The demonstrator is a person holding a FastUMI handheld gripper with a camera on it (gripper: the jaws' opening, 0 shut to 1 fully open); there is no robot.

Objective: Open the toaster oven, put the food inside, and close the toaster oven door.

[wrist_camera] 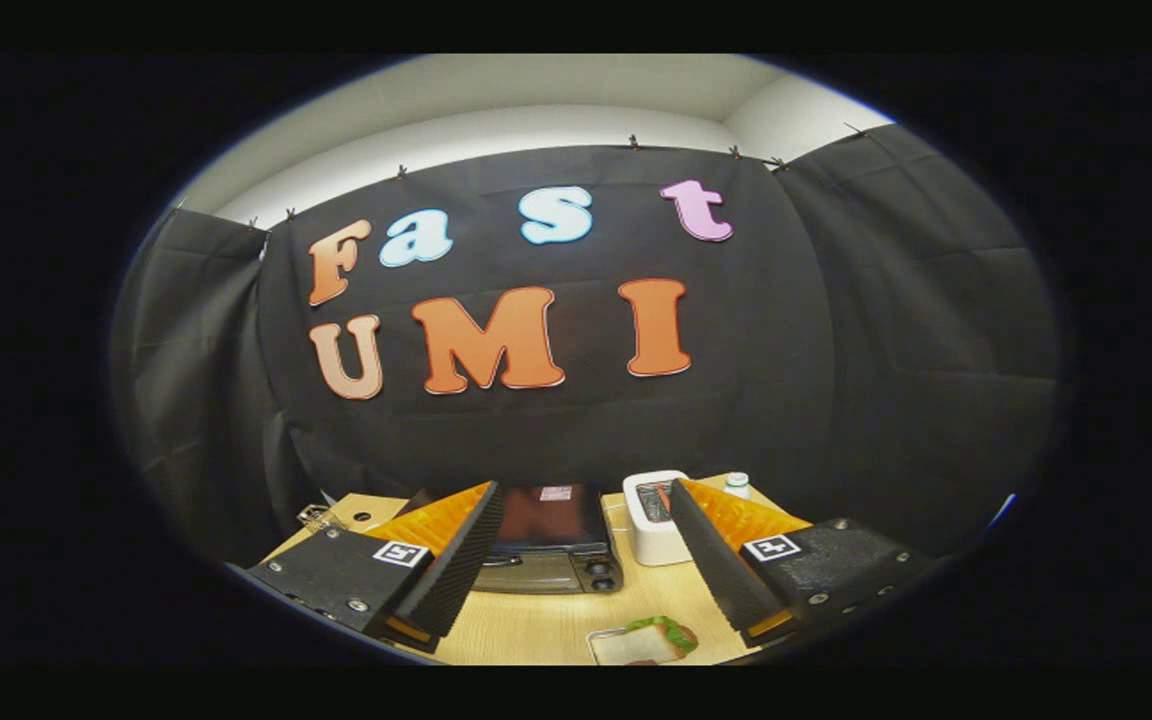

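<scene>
Light came from overhead, soft and even, brightest on the pale ceiling; the black cloth wall stayed dim. The wooden counter (556,625) was moderately lit, with short shadows. Fisheye distortion bowed straight lines strongly toward the rim. The fingers (456,560), spread wide apart, looked slightly soft, and the image grainy.

White toaster (652,518), small bottle (737,485), table (546,625)

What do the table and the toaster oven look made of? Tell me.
Table: probably wood or laminate, pale with faint grain, matte. Toaster oven: likely metal, dark top and a glossy glass-like door that reflects light. The tongs hang open above them.
</scene>
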